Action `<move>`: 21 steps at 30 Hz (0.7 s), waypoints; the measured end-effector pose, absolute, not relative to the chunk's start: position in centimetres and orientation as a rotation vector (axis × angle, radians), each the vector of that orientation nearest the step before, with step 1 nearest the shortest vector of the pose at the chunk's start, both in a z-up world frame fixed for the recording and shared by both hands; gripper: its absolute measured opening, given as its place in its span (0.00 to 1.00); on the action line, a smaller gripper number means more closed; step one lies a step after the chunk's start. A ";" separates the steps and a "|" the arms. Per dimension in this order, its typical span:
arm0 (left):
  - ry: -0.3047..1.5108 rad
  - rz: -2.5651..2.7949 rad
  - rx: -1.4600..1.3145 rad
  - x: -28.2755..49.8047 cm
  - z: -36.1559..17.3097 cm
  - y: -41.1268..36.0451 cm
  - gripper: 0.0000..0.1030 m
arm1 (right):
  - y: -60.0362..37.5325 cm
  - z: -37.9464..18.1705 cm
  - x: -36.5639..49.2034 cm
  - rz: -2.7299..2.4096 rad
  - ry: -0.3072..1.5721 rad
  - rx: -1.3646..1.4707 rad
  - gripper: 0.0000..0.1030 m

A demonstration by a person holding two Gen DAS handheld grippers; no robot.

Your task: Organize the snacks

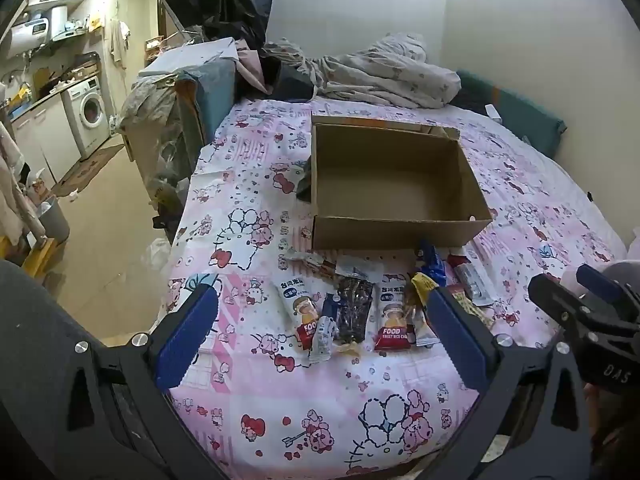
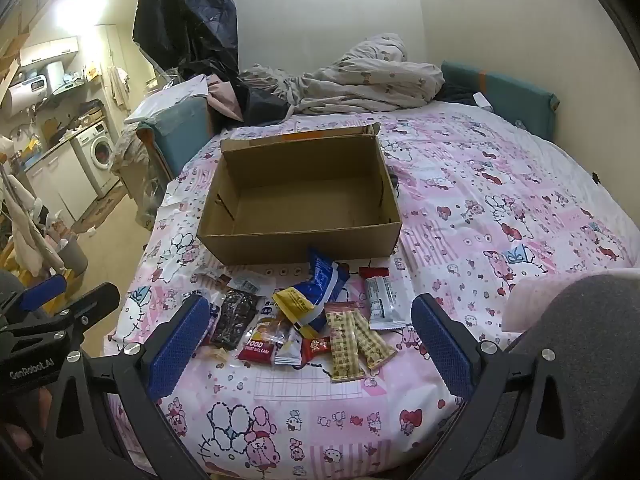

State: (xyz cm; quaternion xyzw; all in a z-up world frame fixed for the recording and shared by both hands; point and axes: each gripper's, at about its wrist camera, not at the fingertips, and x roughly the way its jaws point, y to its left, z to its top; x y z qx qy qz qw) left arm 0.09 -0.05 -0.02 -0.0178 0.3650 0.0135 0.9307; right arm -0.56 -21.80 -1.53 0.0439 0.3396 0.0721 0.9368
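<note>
Snack packets [image 2: 304,320] overlap, several half hidden, before an open cardboard box [image 2: 304,200]; left gripper [image 1: 320,328] and right gripper [image 2: 308,340] hover spread wide, holding nothing.

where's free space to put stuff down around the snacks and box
Free: the cardboard box interior is empty; bare bedsheet right of the box; sheet between the snack pile and the near bed edge. Crowded: the strip directly in front of the box.
</note>
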 end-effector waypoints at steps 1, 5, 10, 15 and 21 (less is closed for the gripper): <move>0.746 0.030 -0.039 0.1 0.0 -0.1 1.00 | -21.8 -1.5 -0.6 0.147 0.692 0.089 1.00; 0.742 0.000 -0.072 0.2 0.4 0.3 1.00 | -21.8 -1.5 -0.6 0.147 0.693 0.089 1.00; 0.743 0.001 -0.056 0.4 0.5 0.2 1.00 | -21.8 -1.4 -0.6 0.147 0.692 0.089 1.00; 0.742 -0.005 -0.044 1.0 0.9 0.4 1.00 | -21.7 -1.4 -0.6 0.149 0.692 0.088 1.00; 0.729 0.006 -0.039 0.0 0.3 -0.4 1.00 | -21.8 -1.4 -0.7 0.148 0.691 0.087 1.00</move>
